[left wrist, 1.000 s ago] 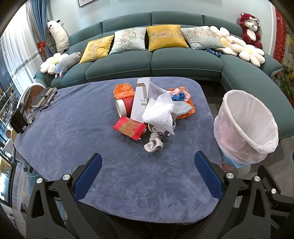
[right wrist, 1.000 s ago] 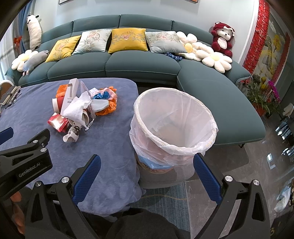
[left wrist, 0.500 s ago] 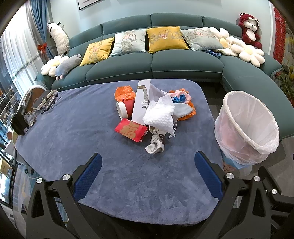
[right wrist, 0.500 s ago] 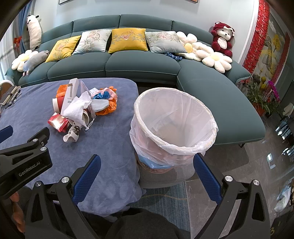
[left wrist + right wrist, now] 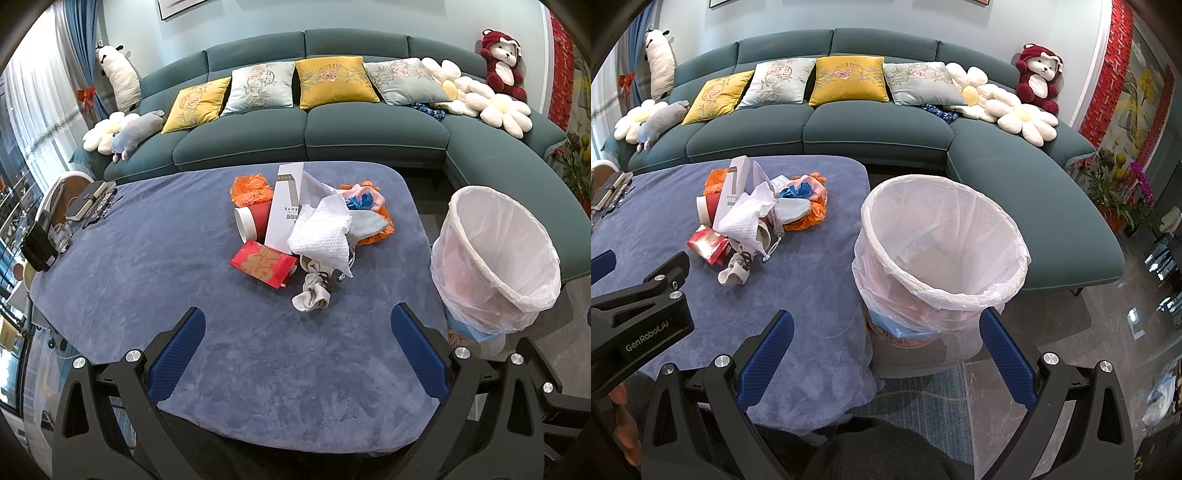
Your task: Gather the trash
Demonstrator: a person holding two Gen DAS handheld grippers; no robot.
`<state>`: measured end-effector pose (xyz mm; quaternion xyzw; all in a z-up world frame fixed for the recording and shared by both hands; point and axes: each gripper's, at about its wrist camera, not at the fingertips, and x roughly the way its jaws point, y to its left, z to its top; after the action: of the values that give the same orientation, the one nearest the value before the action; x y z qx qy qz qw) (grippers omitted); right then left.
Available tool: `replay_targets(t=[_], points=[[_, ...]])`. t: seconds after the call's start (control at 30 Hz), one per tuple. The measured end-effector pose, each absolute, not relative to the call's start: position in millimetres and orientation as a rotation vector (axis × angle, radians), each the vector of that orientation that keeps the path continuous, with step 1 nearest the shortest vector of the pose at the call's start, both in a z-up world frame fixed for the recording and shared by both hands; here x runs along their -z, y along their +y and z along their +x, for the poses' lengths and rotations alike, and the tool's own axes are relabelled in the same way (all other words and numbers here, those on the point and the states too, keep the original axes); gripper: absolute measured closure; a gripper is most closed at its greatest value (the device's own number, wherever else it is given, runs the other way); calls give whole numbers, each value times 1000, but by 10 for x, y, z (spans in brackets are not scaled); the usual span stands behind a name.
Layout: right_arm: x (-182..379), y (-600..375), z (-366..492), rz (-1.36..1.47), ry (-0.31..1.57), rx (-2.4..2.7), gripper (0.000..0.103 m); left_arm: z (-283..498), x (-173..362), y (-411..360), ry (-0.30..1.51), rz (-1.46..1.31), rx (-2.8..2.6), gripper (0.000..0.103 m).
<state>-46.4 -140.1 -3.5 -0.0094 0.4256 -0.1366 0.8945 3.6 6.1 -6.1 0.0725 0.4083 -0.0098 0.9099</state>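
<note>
A heap of trash point(image 5: 314, 225) lies mid-table on the blue cloth: a red packet point(image 5: 264, 266), a red paper cup point(image 5: 253, 221), a white paper towel point(image 5: 323, 240), a tall white carton point(image 5: 286, 206), orange wrappers point(image 5: 249, 190) and a grey crumpled rag point(image 5: 312, 293). The same heap point(image 5: 757, 218) shows left in the right wrist view. A bin with a white liner point(image 5: 942, 254) stands just off the table's right edge, also point(image 5: 495, 262). My left gripper point(image 5: 297, 358) is open, short of the rag. My right gripper point(image 5: 884, 354) is open, near the bin's front.
A teal sofa point(image 5: 306, 136) with cushions and plush toys curves behind the table. Books and dark objects point(image 5: 88, 203) sit at the table's left edge. The left gripper's body point(image 5: 639, 321) crosses the right wrist view. Plants point(image 5: 1123, 192) stand at far right.
The left view has shifted slightly, the trash heap sitting a little lower and nearer. The right gripper has hardly moved. Both stay open.
</note>
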Motion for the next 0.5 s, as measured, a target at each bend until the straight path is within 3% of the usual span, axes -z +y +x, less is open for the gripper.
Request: replay_targets(t=[0.5], points=[[42,-1427,-466,-23,883,284,7,37,61,65,842,149,20,7]])
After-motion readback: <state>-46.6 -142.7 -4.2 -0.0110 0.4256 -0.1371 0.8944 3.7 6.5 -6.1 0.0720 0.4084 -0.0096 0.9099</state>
